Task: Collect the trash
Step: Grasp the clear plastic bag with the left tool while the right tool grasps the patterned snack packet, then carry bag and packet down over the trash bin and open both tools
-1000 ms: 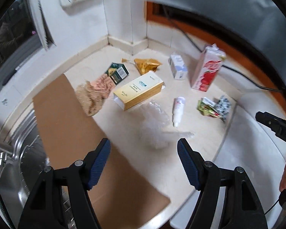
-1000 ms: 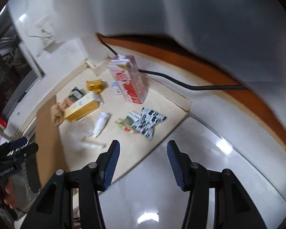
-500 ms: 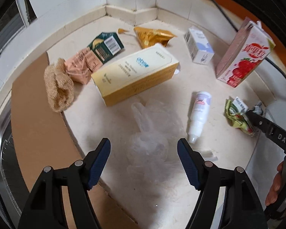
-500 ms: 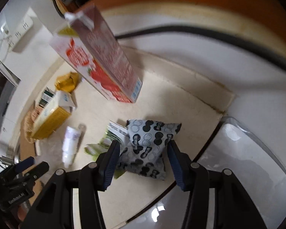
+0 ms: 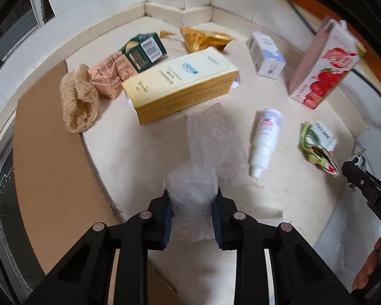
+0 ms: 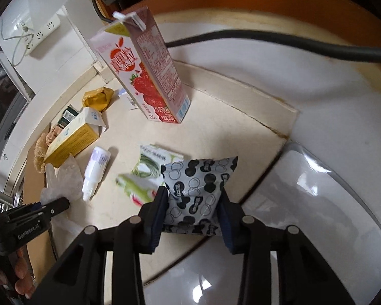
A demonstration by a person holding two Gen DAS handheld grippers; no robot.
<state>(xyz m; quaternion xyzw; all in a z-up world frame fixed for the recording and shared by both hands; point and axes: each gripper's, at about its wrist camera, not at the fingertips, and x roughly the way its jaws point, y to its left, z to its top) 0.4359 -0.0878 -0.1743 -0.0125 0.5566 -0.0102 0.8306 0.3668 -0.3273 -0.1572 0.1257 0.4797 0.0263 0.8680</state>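
- Two tools were down at the tabletop (image 5: 144, 157), each with a piece of trash between its jaws, which had just been closing.
- Left tool (image 5: 192, 218): narrowed, its blue pads (image 5: 168, 218) pressing a crumpled clear plastic bag (image 5: 198, 175), whose free end trailed away toward the yellow box (image 5: 182, 86).
- Right tool (image 6: 193, 213): pads (image 6: 157, 218) squeezing a grey pouch (image 6: 195, 185) printed with black circles, lying at the tabletop's edge, well in front of the yellow box.
- Just beside the pouch, on the yellow-box side, lay a green-and-white wrapper (image 6: 149, 172).
- Between that wrapper and the yellow box lay a small white bottle (image 6: 95, 171); its label was too blurred to read.
- A strawberry carton (image 6: 149, 76) stood behind the pouch, with red Chinese lettering and "25%" near its base.
- Yellow box: blue print, unreadable.
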